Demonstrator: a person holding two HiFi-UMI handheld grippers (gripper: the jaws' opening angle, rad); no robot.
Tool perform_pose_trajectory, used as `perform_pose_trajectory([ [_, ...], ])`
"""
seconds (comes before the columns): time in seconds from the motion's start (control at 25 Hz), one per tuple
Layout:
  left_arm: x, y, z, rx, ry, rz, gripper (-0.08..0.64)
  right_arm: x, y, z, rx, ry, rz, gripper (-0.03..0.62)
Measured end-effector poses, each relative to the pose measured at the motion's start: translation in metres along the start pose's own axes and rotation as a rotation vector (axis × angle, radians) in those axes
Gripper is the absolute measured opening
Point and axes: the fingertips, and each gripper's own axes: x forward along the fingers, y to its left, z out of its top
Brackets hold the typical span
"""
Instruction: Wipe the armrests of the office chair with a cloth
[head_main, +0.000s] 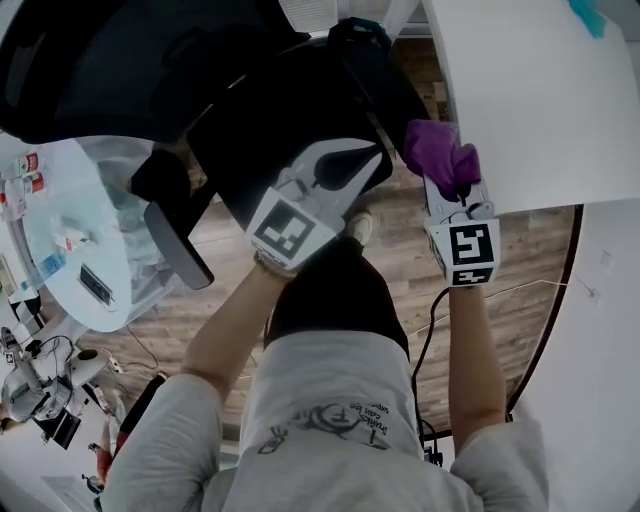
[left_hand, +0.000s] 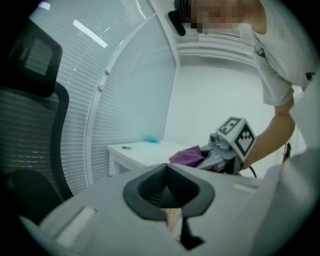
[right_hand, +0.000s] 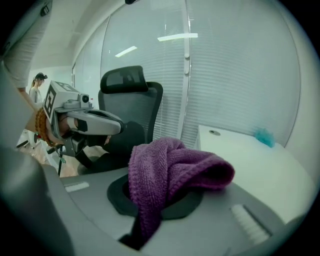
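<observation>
Cloth (head_main: 440, 152): purple, bunched, just beside office chair (head_main: 120, 70) armrest (head_main: 385, 85) (contact unclear)
Right gripper (right_hand: 150, 200): fingers clamped on cloth
Left gripper (left_hand: 167, 192): fingers closed, empty, near chair's seat

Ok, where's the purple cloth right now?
The purple cloth is clamped in the right gripper, at the upper right of the head view, between the office chair's armrest and the white table.

Purple knit cloth (right_hand: 170, 167) bunched in right tool (head_main: 450, 188), black mesh office chair (right_hand: 131, 107) upright nearby
</observation>
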Motion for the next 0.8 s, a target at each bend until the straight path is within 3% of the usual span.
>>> perform_pose_trajectory([
  [0.32, -0.032, -0.039, 0.101, 0.014, -0.082, 0.015, 0.002, -0.092, 0.007, 0.088, 0.048, -0.159, -0.045, 0.031],
  [0.56, -0.067, -0.073, 0.185, 0.055, -0.169, 0.042, 0.002, -0.166, 0.020, 0.160, 0.014, -0.301, -0.067, 0.031],
  [0.8, -0.097, -0.108, 0.248, 0.076, -0.206, 0.071, 0.002, -0.236, 0.038, 0.211, 0.008, -0.376, -0.067, 0.031],
])
